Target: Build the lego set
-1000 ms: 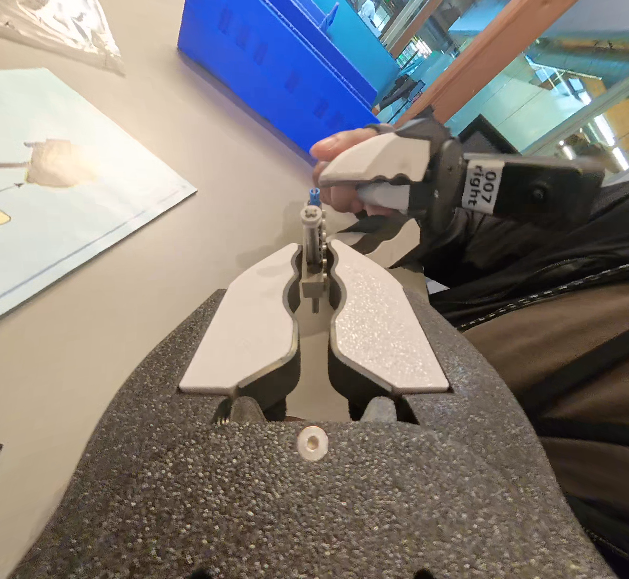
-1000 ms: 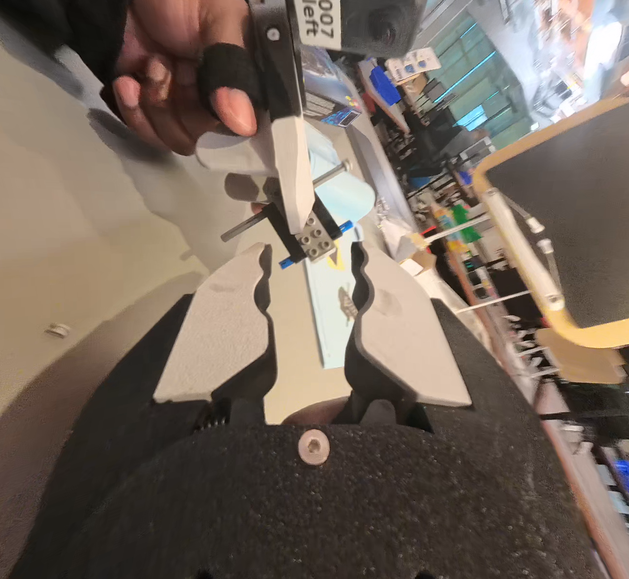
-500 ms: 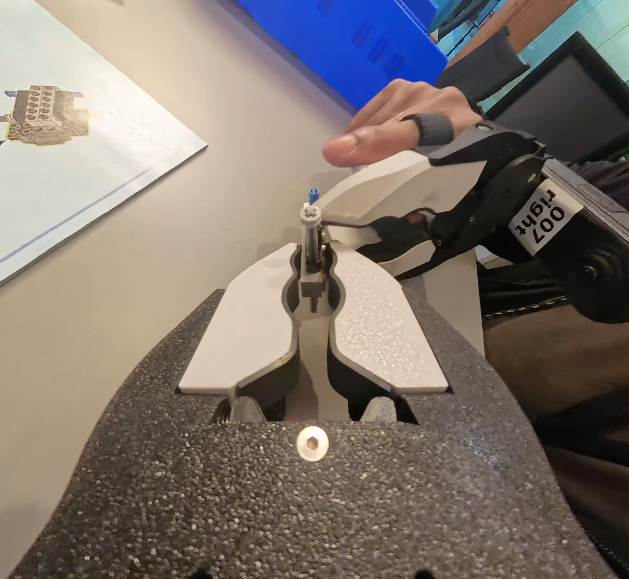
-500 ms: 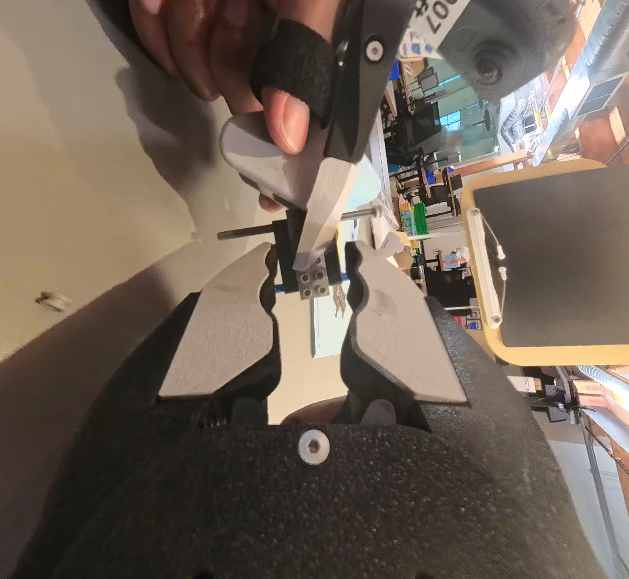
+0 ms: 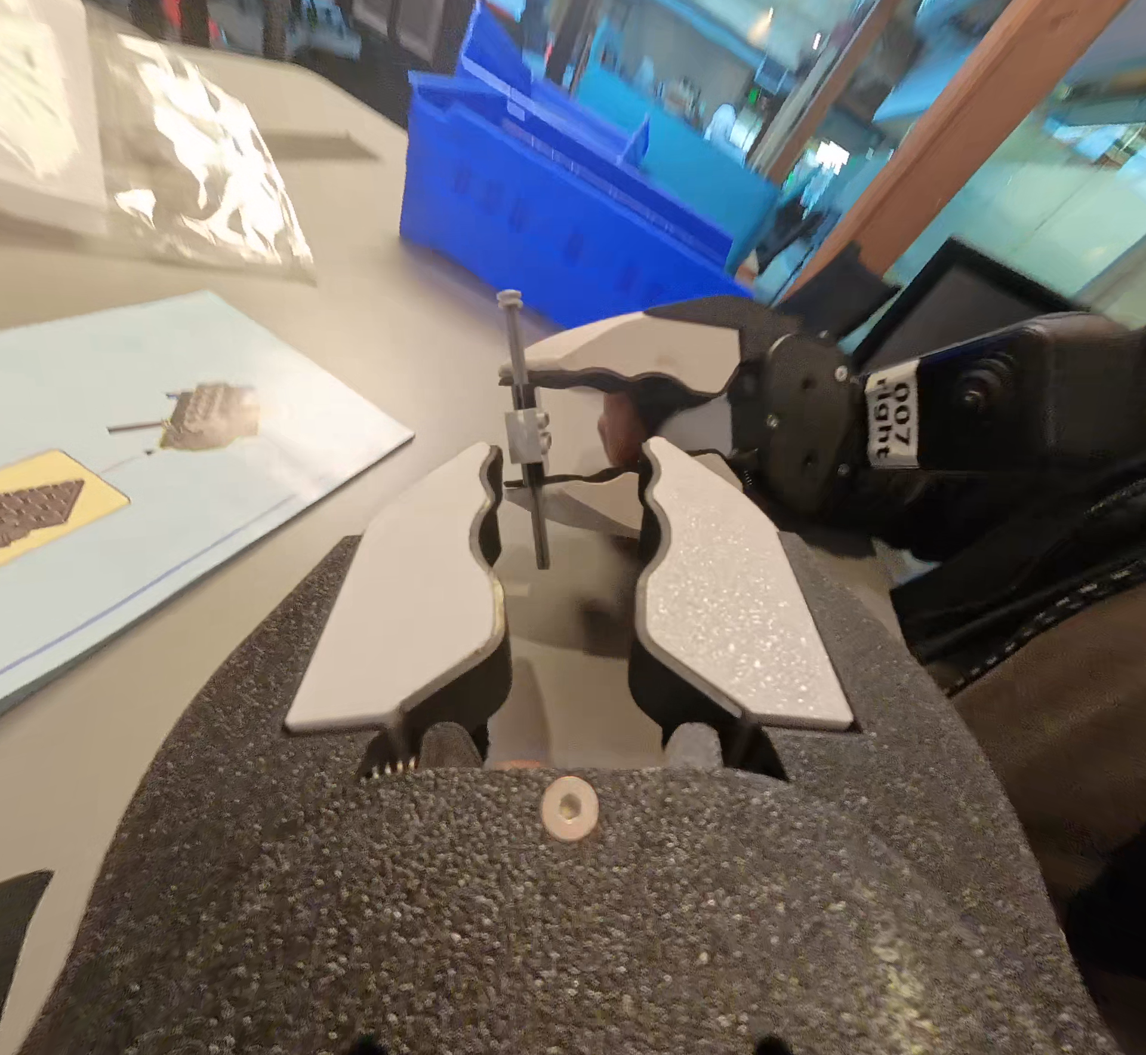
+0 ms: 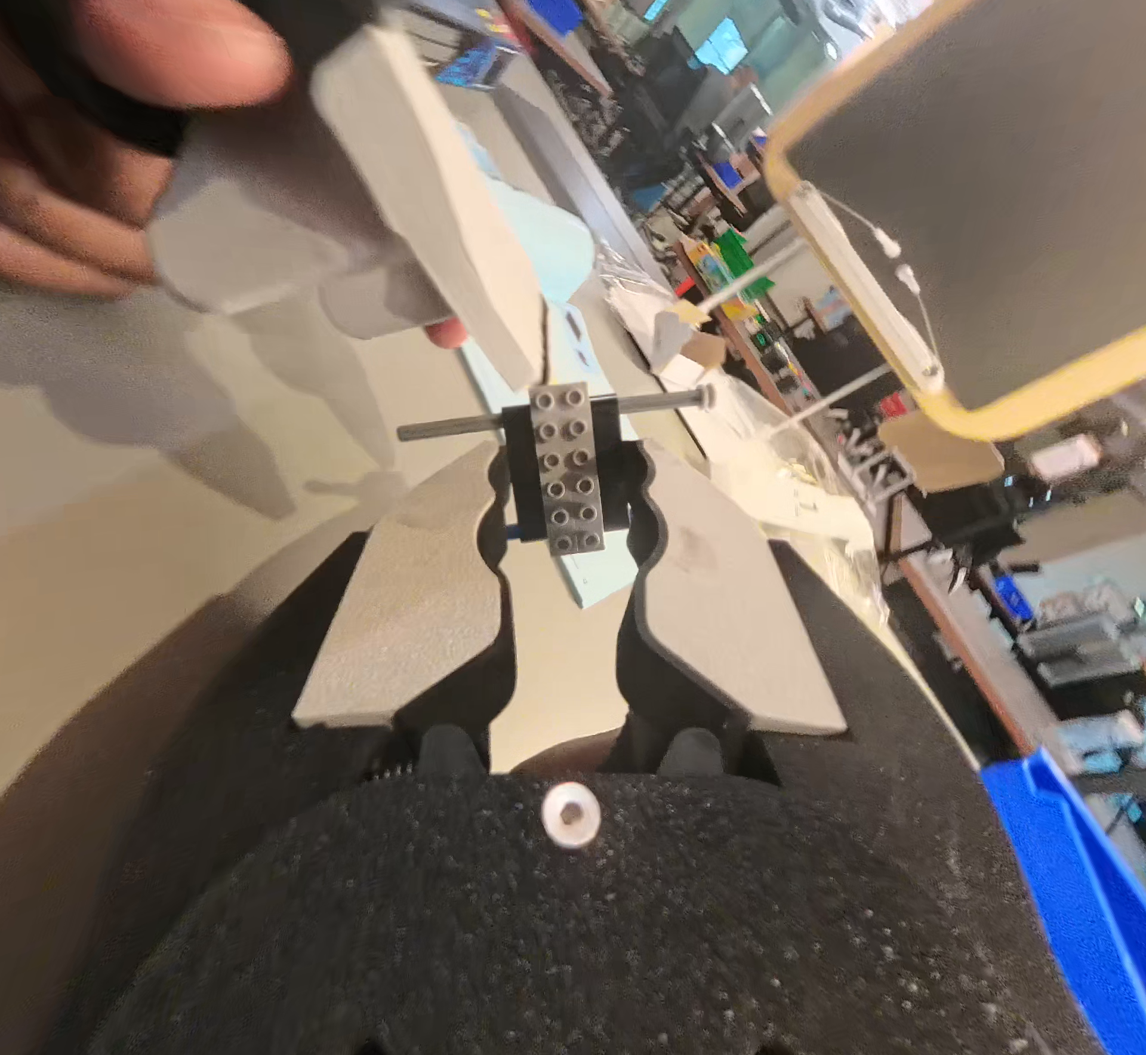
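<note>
Setting: beige tabletop [image 5: 204, 715] in a busy workshop, with shelves and benches blurred behind.
Our right gripper [image 6: 567, 482]: its two grey fingers are closed on a small brick assembly [image 6: 567, 467], a grey studded plate backed by black bricks, and both pads press on the black sides.
Where the assembly is: off the table, at the tips of our right gripper, seen from the left wrist view as a small grey block [image 5: 527, 437] between that gripper's fingers.
Long axis: a thin grey axle rod with a flanged head [image 6: 657, 402] runs through the far end of the assembly, crosswise to our right fingers; from the left wrist view the same rod [image 5: 519, 380] stands nearly upright.
Our left gripper [image 5: 567, 485]: fingers spread wide and holding nothing; the lower end of the rod hangs in the gap between them, touching neither pad as far as we can tell.
Nearer hand: the right has the piece; the left sits just below and beside it.
Around: a pale blue instruction sheet [image 5: 204, 405] lies to the left, a clear crinkled plastic bag [image 5: 204, 181] beyond it, and a blue plastic crate [image 5: 558, 219] farther back.
In the way: nothing stands between the two grippers except the rod itself.
</note>
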Motion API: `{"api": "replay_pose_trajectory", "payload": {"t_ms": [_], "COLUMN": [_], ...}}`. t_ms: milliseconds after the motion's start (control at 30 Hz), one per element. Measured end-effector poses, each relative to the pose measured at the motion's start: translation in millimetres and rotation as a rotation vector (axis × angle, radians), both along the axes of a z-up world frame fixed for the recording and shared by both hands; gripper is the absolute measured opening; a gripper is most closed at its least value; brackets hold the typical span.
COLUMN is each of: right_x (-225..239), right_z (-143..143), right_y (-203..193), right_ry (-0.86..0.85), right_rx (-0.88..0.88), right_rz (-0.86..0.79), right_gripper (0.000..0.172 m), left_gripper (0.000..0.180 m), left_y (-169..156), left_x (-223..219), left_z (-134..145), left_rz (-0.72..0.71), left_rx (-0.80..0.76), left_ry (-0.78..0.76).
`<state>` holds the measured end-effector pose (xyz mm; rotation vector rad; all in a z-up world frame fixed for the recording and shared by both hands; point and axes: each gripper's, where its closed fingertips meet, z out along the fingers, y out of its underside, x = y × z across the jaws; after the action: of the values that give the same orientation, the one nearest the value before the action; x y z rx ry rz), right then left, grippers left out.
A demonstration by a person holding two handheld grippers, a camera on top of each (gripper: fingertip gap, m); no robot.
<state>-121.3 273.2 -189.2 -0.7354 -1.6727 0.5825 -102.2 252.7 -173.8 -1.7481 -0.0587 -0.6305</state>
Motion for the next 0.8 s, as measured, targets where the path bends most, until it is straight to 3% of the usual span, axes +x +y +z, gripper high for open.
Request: {"api": "replay_pose_trajectory", "payload": {"t_ms": [333, 633, 800], "right_x": [28.7, 54.5, 52.6], "right_z": [63.1, 70.6, 71.4], "right_y": [7.7, -24.4, -29.6], "right_ry": [0.253, 0.349, 0.357], "right_rx": [-0.342, -0.331, -0.278], "right_rz": [-0.139, -0.129, -0.153], "right_gripper": [0.035, 0.036, 0.036], "left_gripper": [0.048, 0.045, 0.043], "left_y": [-17.0, -30.9, -28.3], "left_x": [20.1, 41.5, 40.5], "left_z": [45.0, 57.6, 59.3], "left_rz": [0.14, 0.206, 0.19], "left_rx": [0.222, 0.31, 0.31], "left_ry": [0.072, -0.054, -0.025]}}
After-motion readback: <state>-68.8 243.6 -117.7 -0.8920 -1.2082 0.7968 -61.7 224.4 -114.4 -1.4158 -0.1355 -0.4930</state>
